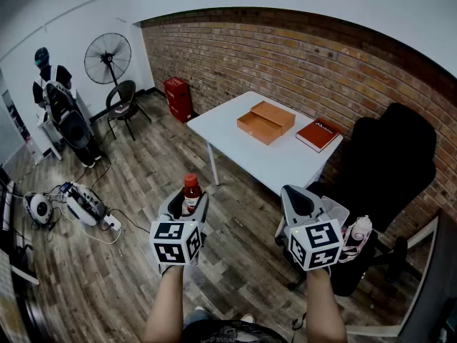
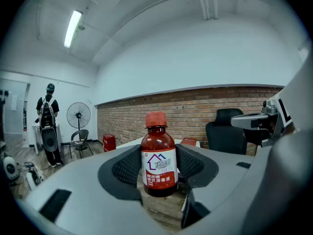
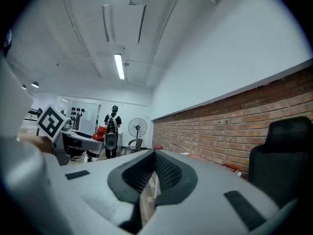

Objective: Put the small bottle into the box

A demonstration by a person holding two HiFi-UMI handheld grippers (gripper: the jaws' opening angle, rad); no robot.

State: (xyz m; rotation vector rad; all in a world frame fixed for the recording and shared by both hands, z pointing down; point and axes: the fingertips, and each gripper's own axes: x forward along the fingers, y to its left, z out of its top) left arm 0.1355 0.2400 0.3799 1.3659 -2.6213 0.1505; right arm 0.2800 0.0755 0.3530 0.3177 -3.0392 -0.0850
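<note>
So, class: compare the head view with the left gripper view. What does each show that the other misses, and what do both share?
Head view only: the person's forearms, and the open box seen from above on the white table.
Left gripper view only: the small bottle close enough to show its house-logo label, and the ceiling strip light.
Both: that small bottle with its red cap, gripped upright in the left hand-held gripper, plus the brick wall and standing fan.

office-like lab room: brick wall (image 1: pixel 285 56), white table (image 1: pixel 243 148), black office chair (image 1: pixel 389 156), fan (image 1: pixel 108 58)
</note>
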